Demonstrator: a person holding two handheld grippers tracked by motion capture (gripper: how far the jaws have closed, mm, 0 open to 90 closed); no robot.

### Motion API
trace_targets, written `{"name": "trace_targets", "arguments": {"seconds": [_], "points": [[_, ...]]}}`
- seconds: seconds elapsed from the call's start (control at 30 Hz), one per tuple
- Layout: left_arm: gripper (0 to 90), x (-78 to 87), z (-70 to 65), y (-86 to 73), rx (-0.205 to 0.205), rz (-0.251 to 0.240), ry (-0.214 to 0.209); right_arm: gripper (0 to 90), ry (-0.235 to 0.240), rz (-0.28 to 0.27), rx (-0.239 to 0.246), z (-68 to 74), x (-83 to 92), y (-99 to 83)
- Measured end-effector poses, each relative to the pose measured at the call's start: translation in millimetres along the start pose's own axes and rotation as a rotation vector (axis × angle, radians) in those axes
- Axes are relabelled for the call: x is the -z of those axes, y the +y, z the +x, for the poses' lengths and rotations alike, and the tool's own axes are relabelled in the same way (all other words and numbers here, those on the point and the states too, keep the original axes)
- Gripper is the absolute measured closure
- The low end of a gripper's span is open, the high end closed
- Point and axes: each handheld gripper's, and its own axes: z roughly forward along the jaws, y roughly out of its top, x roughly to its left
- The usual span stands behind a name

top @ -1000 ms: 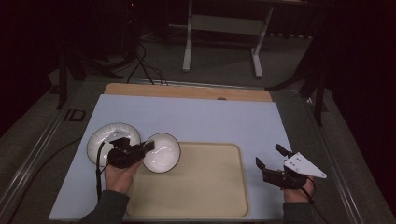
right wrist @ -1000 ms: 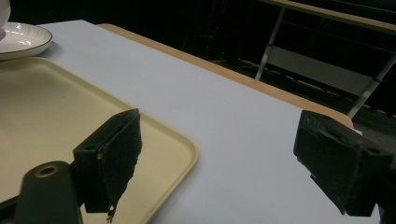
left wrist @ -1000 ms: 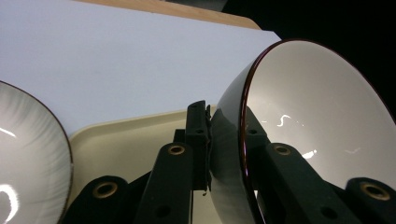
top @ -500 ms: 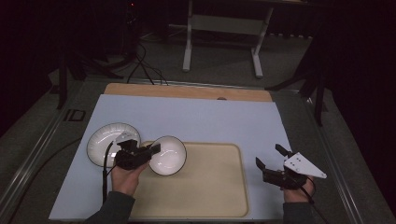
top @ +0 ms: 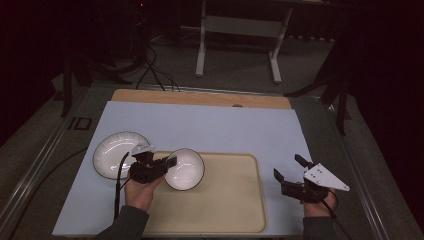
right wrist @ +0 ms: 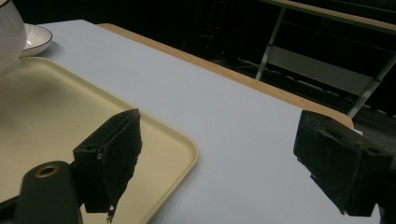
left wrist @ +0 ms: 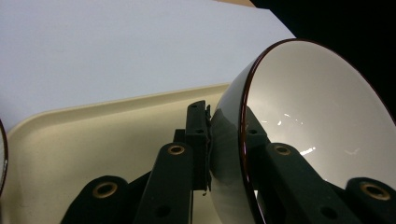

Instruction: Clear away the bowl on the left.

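The left gripper (top: pixel 167 164) is clamped on the rim of a glossy white bowl (top: pixel 186 169) with a dark edge, holding it tilted over the tray's (top: pixel 235 210) near-left corner; the step looks like setting it down there, which calls for levelling, lowering, then letting go. The right gripper (top: pixel 289 173) hovers spread and empty just right of the smooth beige tray, and a shallow white plate (top: pixel 116 152) lies on the pale worktop (top: pixel 210 125) behind the left gripper.

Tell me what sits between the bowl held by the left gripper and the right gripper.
Only bare tray surface and a strip of the blue mat lie between the bowl and the right gripper, as the high view shows.
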Motion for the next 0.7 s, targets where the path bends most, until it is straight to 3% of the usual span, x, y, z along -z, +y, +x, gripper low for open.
{"name": "trace_targets", "arguments": {"seconds": [0.7], "points": [[79.7,-14.9,-4.6,-7.0,-0.016,0.033,0.016,14.8,0.0,-0.001,0.001,0.2,0.4,0.1]]}}
